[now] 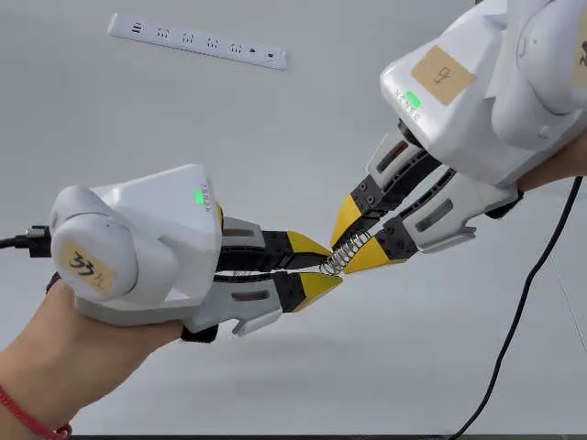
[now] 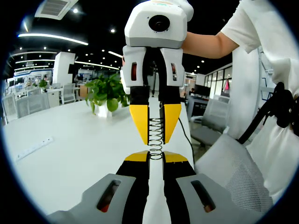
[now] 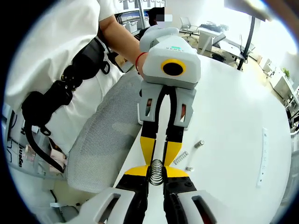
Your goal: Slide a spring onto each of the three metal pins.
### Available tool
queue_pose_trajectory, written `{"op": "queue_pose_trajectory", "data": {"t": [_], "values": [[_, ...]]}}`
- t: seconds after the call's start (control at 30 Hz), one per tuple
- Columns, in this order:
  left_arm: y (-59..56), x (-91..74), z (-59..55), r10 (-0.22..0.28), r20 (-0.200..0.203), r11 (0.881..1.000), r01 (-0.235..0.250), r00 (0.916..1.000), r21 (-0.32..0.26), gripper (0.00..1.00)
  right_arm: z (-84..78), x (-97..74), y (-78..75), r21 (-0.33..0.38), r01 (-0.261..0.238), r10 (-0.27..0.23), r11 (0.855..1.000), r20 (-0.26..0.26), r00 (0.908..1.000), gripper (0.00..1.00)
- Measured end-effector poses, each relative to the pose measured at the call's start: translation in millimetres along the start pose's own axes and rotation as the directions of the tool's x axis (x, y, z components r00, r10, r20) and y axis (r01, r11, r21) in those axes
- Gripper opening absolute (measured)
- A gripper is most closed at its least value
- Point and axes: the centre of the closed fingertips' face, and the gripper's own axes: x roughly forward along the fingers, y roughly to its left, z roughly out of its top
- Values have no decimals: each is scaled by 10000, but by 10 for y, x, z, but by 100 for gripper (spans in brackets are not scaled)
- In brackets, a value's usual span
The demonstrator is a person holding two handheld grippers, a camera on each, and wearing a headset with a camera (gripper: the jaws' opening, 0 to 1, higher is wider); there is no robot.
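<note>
Bright even overhead light, soft shadows on the white table [image 1: 275, 119], fisheye-warped edges.

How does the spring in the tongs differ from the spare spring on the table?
The held spring is off the table, caught between the right gripper's tongs with its end between the left gripper's tips. The spare spring lies flat and untouched on the table. Both are bare metal coils.
</note>
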Motion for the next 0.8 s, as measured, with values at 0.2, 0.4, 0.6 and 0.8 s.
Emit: {"op": "queue_pose_trajectory", "data": {"t": [0.2,0.4,0.6,0.8], "values": [[-3,-16,-10,-5,11,10000,5,10000,3,7,28,14,-3,95,31,-33,9999,128,9999,7],[0,-34,-3,-63,92,9999,64,9999,-84,7,67,16,-10,142,41,-45,9999,258,9997,7],[13,-46,-8,-36,93,10000,36,10000,-73,7,76,28,-33,179,26,-31,9998,274,9996,7],[22,-70,-33,-22,18,10000,22,10000,-44,7,90,56,-51,234,3,-8,9997,225,9997,7]]}}
